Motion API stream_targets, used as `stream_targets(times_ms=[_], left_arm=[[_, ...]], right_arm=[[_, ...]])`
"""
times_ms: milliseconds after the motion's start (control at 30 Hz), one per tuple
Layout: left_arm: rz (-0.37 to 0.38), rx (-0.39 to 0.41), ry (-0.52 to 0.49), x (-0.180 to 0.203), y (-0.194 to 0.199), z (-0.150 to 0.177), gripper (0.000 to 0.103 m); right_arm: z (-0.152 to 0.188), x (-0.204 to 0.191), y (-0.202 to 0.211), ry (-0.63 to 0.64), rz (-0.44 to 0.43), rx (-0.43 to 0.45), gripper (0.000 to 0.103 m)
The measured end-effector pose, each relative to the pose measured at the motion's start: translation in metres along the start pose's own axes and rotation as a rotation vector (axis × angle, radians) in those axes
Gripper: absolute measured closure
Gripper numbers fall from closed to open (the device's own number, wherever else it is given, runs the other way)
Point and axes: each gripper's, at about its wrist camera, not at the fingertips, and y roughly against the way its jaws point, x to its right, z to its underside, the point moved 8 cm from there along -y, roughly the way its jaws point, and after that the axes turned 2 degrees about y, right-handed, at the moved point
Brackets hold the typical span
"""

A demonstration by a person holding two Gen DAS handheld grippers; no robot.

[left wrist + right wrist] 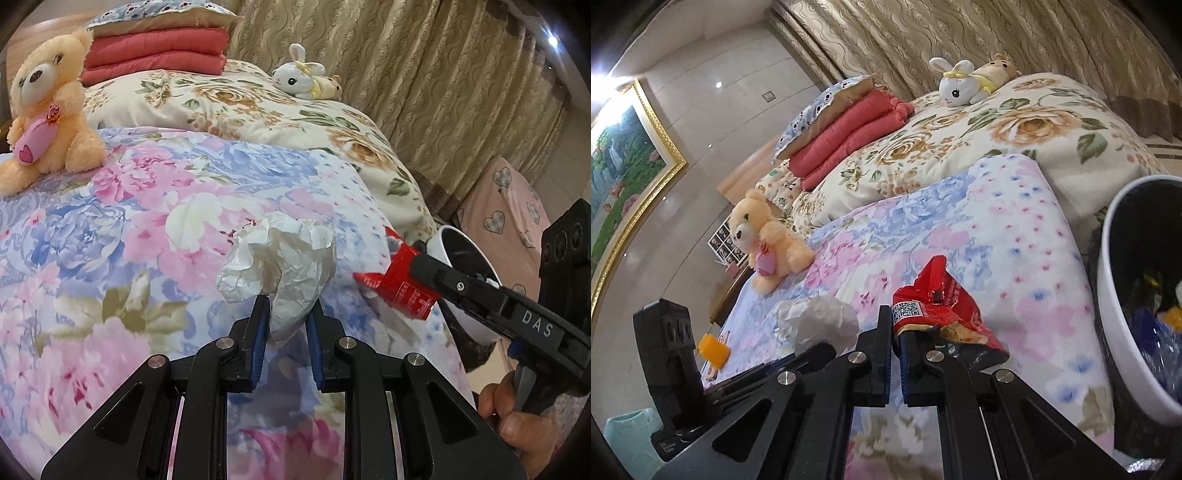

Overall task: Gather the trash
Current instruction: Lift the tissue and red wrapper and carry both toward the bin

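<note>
your left gripper (286,314) pinches a crumpled white paper wad (280,266) between its blue pads; the wad bulges up and out past the fingertips, held above the pink-and-blue floral quilt (147,221).

your right gripper (895,332) is pressed together on the edge of a red snack wrapper (938,302); the wrapper sticks up and to the right of the jaws, qr code facing the camera, its dark lower end hanging over the quilt. in the left wrist view the same wrapper shows at the tip of the right gripper, just in front of the bin's rim. your hand (513,417) is wrapped around that gripper's handle at the lower right.

the trash bin (1115,332), white outside and dark inside, stands at the bed's right edge, near the right gripper. it already holds some litter: blue, yellow and dark pieces, too jumbled to name.

on the bed: peach teddy bear (48,110) with a pink heart, sitting on the quilt's far left; white bunny plush (295,77) lying on the cream rose-print duvet (258,107); folded red blanket (155,51) under a patterned pillow (159,14). beige curtains (406,74) behind.

small orange object (714,350) near the quilt's left edge in the right wrist view; cannot tell what it is.
</note>
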Motion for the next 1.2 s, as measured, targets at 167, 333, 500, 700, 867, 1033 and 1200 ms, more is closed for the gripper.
stream_targets(times_ms=[167,333,500,700,867,1033,1200], left_arm=[[0.007,-0.006,-0.015,0.008,0.005,0.008,0.084],[0.012,-0.014,-0.017,0.012,0.007,0.015,0.084],[0.014,-0.023,-0.020,0.014,0.007,0.020,0.084],[0.020,-0.034,-0.012,0.014,0.007,0.024,0.084],[0.025,-0.028,-0.027,0.020,0.011,0.024,0.084],[0.035,-0.028,-0.048,0.031,0.012,0.024,0.084],[0.046,-0.035,-0.082,0.048,0.011,0.026,0.084]], right_arm=[[0.016,0.002,0.009,-0.002,0.011,-0.005,0.100],[0.030,0.011,0.011,-0.021,0.027,-0.023,0.100],[0.043,0.016,0.010,-0.039,0.027,-0.043,0.093],[0.048,0.011,0.013,-0.015,0.039,-0.046,0.093],[0.044,0.002,0.023,0.025,0.042,-0.023,0.098],[0.035,0.005,0.038,0.019,0.045,0.008,0.098],[0.032,0.014,0.053,-0.005,0.050,0.033,0.098]])
